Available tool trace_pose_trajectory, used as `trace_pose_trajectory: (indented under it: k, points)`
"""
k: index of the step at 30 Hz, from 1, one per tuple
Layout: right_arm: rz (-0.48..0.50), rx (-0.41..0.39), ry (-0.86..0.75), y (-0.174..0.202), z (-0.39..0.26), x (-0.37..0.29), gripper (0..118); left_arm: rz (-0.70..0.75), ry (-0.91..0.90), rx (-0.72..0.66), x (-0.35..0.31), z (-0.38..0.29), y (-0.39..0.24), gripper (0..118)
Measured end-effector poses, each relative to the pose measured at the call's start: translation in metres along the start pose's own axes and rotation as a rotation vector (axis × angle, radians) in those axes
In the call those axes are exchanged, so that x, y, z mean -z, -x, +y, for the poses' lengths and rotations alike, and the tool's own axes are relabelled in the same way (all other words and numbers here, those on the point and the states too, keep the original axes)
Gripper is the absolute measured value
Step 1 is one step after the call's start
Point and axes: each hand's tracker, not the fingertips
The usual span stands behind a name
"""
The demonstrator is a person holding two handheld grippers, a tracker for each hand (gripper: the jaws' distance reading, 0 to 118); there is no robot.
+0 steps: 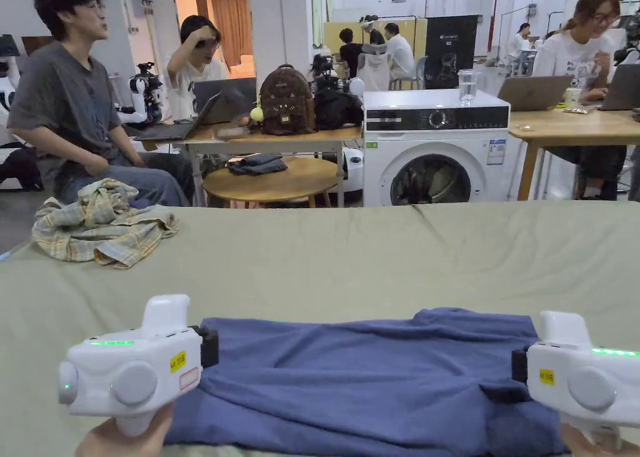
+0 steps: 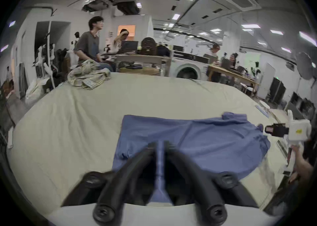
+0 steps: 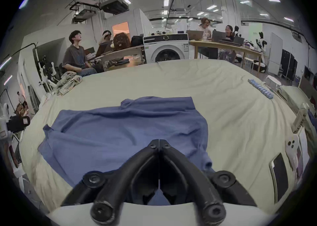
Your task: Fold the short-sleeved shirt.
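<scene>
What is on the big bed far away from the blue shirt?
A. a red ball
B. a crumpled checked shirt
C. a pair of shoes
B: a crumpled checked shirt lies in a heap at the far left corner of the bed, well apart from the blue shirt.

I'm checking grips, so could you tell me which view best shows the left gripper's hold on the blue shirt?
The left gripper view: a ridge of the blue shirt is pinched between the left gripper jaws. The head view shows its white body at the shirt's edge, jaws hidden. The right gripper view shows it far off at the frame edge.
</scene>
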Motion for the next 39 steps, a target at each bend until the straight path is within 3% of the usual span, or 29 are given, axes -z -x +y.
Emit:
trace_pose_trajectory:
  k: [2,5,10,16,17,19,23,29,30,32,34,35,36,37,39]
  points:
    - [0.003,-0.012,-0.008,0.000,-0.009,-0.016,0,0.000,-0.054,0.028,-0.020,-0.014,-0.005,0]
    - [-0.011,-0.075,-0.030,0.003,-0.028,-0.039,0,-0.025,-0.017,-0.063,-0.042,-0.028,0.003,0]
    - [0.032,-0.023,-0.049,-0.003,-0.049,-0.064,0,-0.004,-0.010,-0.043,-0.068,-0.052,0.017,0]
    - [0.045,-0.046,-0.031,0.005,-0.053,-0.066,0,0.032,0.041,-0.122,-0.048,-0.059,0.043,0]
    - [0.049,-0.042,-0.029,0.005,-0.052,-0.066,0,0.031,0.058,-0.140,-0.044,-0.059,0.046,3]
    - [0.056,-0.032,-0.029,0.004,-0.052,-0.067,0,0.011,0.078,-0.147,-0.028,-0.061,0.056,32]
    - [0.064,-0.013,-0.017,-0.003,-0.052,-0.067,0,0.065,0.179,-0.158,0.009,-0.066,0.065,40]
    - [0.025,-0.030,0.005,-0.021,-0.052,-0.064,0,0.083,0.295,-0.239,0.054,-0.079,0.073,39]
    - [0.020,-0.029,0.011,-0.024,-0.051,-0.063,0,0.093,0.294,-0.222,0.056,-0.080,0.068,36]
    - [0.009,-0.022,0.015,-0.031,-0.050,-0.062,0,0.124,0.297,-0.169,0.057,-0.076,0.060,2]
    - [0.001,-0.016,0.014,-0.036,-0.049,-0.062,0,0.045,0.323,-0.156,0.064,-0.076,0.053,1]
    - [-0.007,-0.014,0.019,-0.038,-0.048,-0.061,0,0.135,0.336,-0.112,0.067,-0.076,0.045,1]
    - [-0.023,-0.011,0.033,-0.043,-0.047,-0.055,0,0.133,0.343,-0.078,0.069,-0.076,0.040,0]
    - [-0.035,0.003,0.045,-0.046,-0.046,-0.052,11,0.134,0.350,-0.064,0.070,-0.076,0.039,0]
    - [0.004,0.074,0.076,-0.054,-0.048,-0.042,58,0.131,0.366,-0.080,0.073,-0.072,0.042,0]
